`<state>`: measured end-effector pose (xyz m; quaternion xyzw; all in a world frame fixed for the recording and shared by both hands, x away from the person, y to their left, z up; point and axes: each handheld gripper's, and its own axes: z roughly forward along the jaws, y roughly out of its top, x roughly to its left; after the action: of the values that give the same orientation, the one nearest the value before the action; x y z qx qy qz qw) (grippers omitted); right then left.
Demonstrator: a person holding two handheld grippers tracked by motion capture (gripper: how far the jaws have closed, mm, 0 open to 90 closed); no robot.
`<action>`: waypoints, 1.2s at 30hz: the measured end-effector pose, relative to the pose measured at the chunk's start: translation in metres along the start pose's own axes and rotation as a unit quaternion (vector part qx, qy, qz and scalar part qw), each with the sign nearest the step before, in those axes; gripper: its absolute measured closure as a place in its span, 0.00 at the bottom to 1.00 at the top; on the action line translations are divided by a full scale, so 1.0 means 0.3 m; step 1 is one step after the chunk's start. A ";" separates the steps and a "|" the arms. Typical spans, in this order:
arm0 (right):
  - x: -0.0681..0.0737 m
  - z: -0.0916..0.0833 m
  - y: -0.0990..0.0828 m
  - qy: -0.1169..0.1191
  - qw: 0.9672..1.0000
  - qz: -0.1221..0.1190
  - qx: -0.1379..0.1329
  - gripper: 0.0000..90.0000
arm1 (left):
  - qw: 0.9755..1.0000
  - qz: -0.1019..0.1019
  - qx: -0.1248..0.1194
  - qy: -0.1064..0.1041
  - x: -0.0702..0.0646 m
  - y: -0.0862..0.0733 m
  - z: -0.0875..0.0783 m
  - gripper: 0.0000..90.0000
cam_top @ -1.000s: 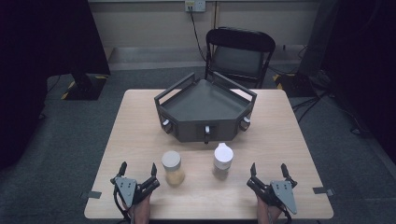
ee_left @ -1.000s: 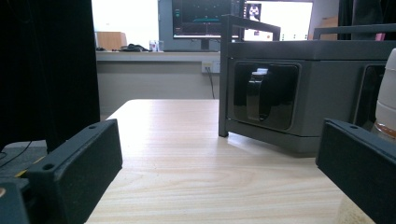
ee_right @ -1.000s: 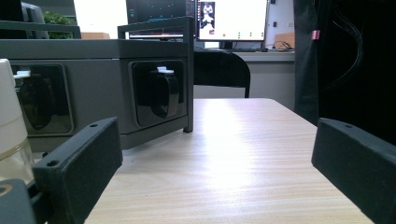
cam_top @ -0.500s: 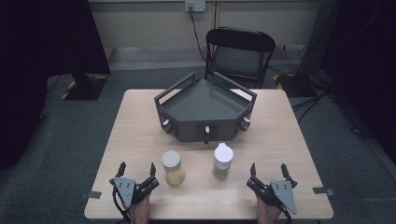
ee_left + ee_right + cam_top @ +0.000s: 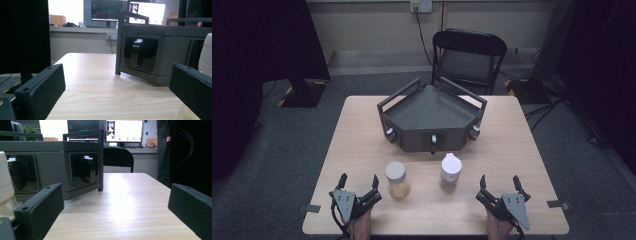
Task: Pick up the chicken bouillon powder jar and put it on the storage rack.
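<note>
L tongs (image 5: 358, 182) rest at the near L edge of the surface (image 5: 362, 135), a pale wood-grain top; blocky matte-black jaws spread wide, nothing btwn them. Just R of them stands a jar (image 5: 396, 179): clear cylinder w/ tan grainy fill and a flat beige lid. Further R, apart from it, a bottle (image 5: 450, 171) w/ clear body and a white rounded cap. Behind both, mid-surface, a dark grey angular tray (image 5: 412, 137) w/ rail handles and recessed knobs on its front faces. R tongs (image 5: 499, 183) at the near R edge, jaws also wide apart & empty, grey three-cornered plate on top.
</note>
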<state>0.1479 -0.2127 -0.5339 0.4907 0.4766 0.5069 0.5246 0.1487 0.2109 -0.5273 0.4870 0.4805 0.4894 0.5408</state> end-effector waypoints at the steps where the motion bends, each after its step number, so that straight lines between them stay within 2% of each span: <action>1: 0.000 0.000 0.000 0.000 1.000 0.000 0.000 0.00 | 1.000 -0.005 -0.001 0.000 -0.001 0.003 -0.001 0.00; 8: 0.001 0.000 0.000 -0.001 1.000 0.000 0.000 0.00 | 1.000 -0.010 -0.007 -0.010 0.006 0.045 -0.014 0.00; 10: 0.002 0.000 0.000 -0.002 1.000 0.000 0.000 0.00 | 1.000 -0.014 0.004 -0.008 0.005 0.069 -0.017 0.00; 12: 0.003 0.000 0.000 -0.002 1.000 0.000 0.000 0.00 | 1.000 -0.023 0.004 -0.016 0.015 0.077 -0.019 0.00; 17: 0.003 0.000 0.000 -0.002 1.000 0.000 0.000 0.00 | 0.999 -0.024 -0.002 -0.034 0.027 0.094 -0.027 0.00; 24: 0.003 0.000 0.000 -0.002 1.000 0.000 0.000 0.00 | 0.998 -0.016 -0.008 -0.061 0.023 0.133 -0.036 0.00; 29: 0.003 0.000 0.000 -0.003 1.000 0.000 0.000 0.00 | 0.996 -0.010 -0.020 -0.083 0.000 0.149 -0.038 0.00; 32: 0.003 0.000 0.000 -0.003 1.000 0.000 0.000 0.00 | 0.994 -0.020 -0.023 -0.106 0.001 0.162 -0.038 0.00; 36: 0.003 0.000 0.000 -0.003 1.000 0.000 0.000 0.00 | 0.992 -0.013 -0.027 -0.125 -0.009 0.175 -0.037 0.00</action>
<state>0.1479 -0.2117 -0.5339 0.4920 0.4753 0.5052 0.5261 0.1342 0.2112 -0.4754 0.5234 0.4020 0.4303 0.6158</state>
